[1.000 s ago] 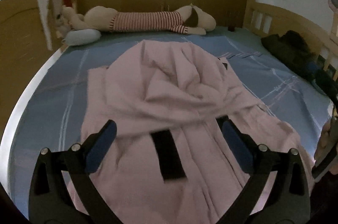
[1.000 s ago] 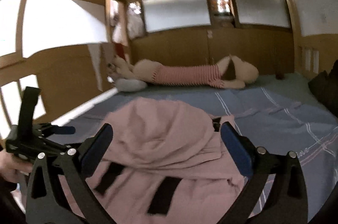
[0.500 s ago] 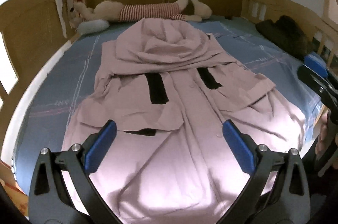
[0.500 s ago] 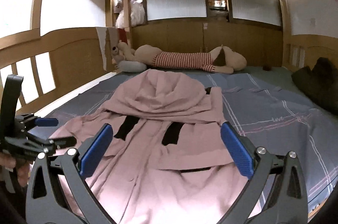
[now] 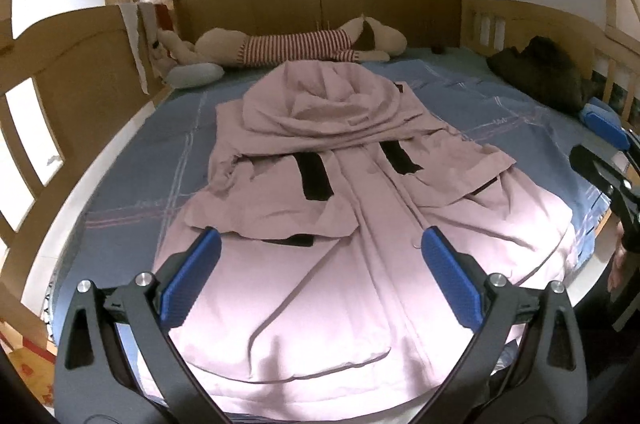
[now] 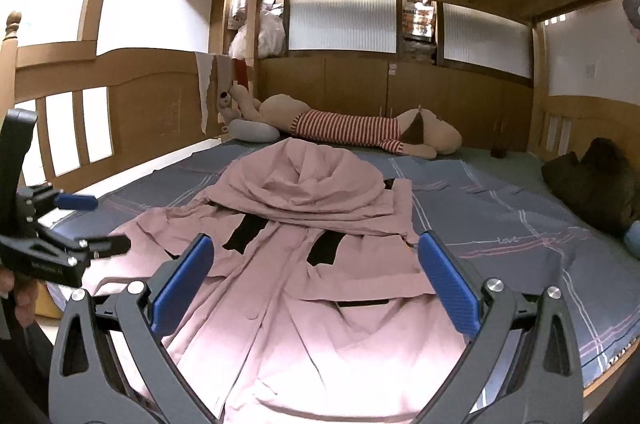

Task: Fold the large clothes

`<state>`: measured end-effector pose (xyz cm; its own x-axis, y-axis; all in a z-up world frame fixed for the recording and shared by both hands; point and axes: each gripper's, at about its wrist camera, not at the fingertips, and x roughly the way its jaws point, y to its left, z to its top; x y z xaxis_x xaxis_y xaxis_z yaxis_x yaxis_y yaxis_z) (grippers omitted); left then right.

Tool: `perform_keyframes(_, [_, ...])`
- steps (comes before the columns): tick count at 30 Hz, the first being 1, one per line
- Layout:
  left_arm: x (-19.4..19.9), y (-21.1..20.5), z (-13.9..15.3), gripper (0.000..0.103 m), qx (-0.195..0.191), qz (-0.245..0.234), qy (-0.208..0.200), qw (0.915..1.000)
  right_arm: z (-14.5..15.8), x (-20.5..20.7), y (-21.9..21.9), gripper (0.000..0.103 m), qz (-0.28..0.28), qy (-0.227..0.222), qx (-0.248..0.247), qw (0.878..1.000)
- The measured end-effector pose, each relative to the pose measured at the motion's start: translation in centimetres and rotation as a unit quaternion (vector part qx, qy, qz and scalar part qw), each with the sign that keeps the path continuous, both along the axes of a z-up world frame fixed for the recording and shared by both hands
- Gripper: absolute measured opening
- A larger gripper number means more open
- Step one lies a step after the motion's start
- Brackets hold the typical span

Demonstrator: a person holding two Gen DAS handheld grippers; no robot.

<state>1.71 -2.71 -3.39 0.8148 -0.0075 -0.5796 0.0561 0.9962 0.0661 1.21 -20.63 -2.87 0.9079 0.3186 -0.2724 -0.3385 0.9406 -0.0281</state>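
A large pink hooded robe (image 5: 344, 208) with black patches lies spread on the blue plaid bed, hood bunched at the far end, hem toward me; it also shows in the right wrist view (image 6: 320, 276). My left gripper (image 5: 320, 272) is open and empty, held above the robe's lower part. My right gripper (image 6: 316, 272) is open and empty, held above the robe near its hem. The right gripper shows at the right edge of the left wrist view (image 5: 604, 160), and the left gripper at the left edge of the right wrist view (image 6: 76, 224).
A long striped plush toy (image 5: 296, 48) and a grey pillow (image 5: 194, 75) lie at the far end of the bed (image 5: 120, 184). A dark garment pile (image 5: 548, 72) sits at the right side. Wooden rails (image 6: 104, 104) enclose the bed.
Both grippers have pulled back from the hood toward the foot of the bed. The whole robe now shows, spread flat. Both stay open.
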Motion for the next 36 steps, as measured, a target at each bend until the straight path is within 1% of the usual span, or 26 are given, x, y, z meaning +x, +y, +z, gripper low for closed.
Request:
perform_keyframes(5, [-1.0,0.1,1.0,0.101,0.001,0.006,-0.011,0.9999,0.6,-1.3,0.0,0.102,-0.003,-0.012,-0.012,1.0])
perform_keyframes(10, [-2.0,0.5,2.3,0.101,0.002,0.006,-0.024,0.9997,1.7,-2.2,-0.3,0.102,-0.003,-0.02,-0.01,1.0])
perform_keyframes(15, [-3.4,0.5,3.7,0.101,-0.004,-0.001,-0.03,0.9995,3.0,-3.8,-0.1,0.102,0.003,-0.044,-0.025,0.999])
perform_keyframes(17, [-4.1,0.5,4.3,0.101,-0.004,-0.004,-0.035,0.9994,3.3,-4.8,0.2,0.102,0.013,-0.059,-0.042,0.997])
perform_keyframes(19, [-5.4,0.7,5.3,0.101,-0.007,-0.009,-0.045,0.9989,3.3,-6.2,1.0,0.102,0.028,-0.08,-0.078,0.993])
perform_keyframes(22, [-7.3,1.6,6.3,0.101,-0.006,-0.006,-0.07,0.9975,1.8,-8.6,2.6,0.102,0.077,-0.112,-0.164,0.977])
perform_keyframes(23, [-7.4,1.8,6.3,0.101,-0.002,-0.003,-0.072,0.9974,1.1,-9.2,3.1,0.102,0.087,-0.12,-0.193,0.97])
perform_keyframes(25, [-7.5,2.5,6.3,0.101,0.003,0.007,-0.068,0.9976,-2.2,-10.4,5.0,0.102,0.105,-0.131,-0.291,0.942])
perform_keyframes(26, [-7.5,3.0,6.2,0.101,-0.002,0.013,-0.064,0.9978,-4.7,-10.8,6.1,0.102,0.115,-0.13,-0.351,0.92])
perform_keyframes(27, [-7.4,3.2,6.2,0.101,-0.007,0.015,-0.063,0.9979,-6.3,-11.2,6.6,0.102,0.121,-0.131,-0.384,0.906])
perform_keyframes(29, [-7.0,3.7,6.1,0.101,-0.011,0.025,-0.054,0.9982,-10.1,-11.9,7.6,0.102,0.133,-0.135,-0.454,0.871])
perform_keyframes(30, [-6.8,3.9,6.2,0.101,-0.016,0.026,-0.049,0.9983,-12.7,-12.4,8.1,0.102,0.143,-0.138,-0.498,0.844])
perform_keyframes(32, [-6.5,4.3,6.3,0.101,-0.026,0.025,-0.048,0.9982,-16.9,-12.7,8.5,0.102,0.15,-0.145,-0.57,0.795])
perform_keyframes(33, [-6.4,4.3,6.3,0.101,-0.027,0.028,-0.046,0.9982,-18.2,-12.6,8.6,0.102,0.144,-0.151,-0.592,0.779])
perform_keyframes(34, [-6.4,4.4,6.4,0.101,-0.027,0.027,-0.047,0.9982,-19.1,-12.3,8.5,0.102,0.135,-0.155,-0.605,0.769])
perform_keyframes(35, [-6.4,4.4,6.4,0.101,-0.026,0.026,-0.048,0.9982,-19.8,-11.9,8.5,0.102,0.123,-0.158,-0.615,0.763])
perform_keyframes(36, [-6.3,4.3,6.4,0.101,-0.025,0.026,-0.048,0.9982,-20.1,-11.6,8.4,0.102,0.117,-0.159,-0.617,0.762])
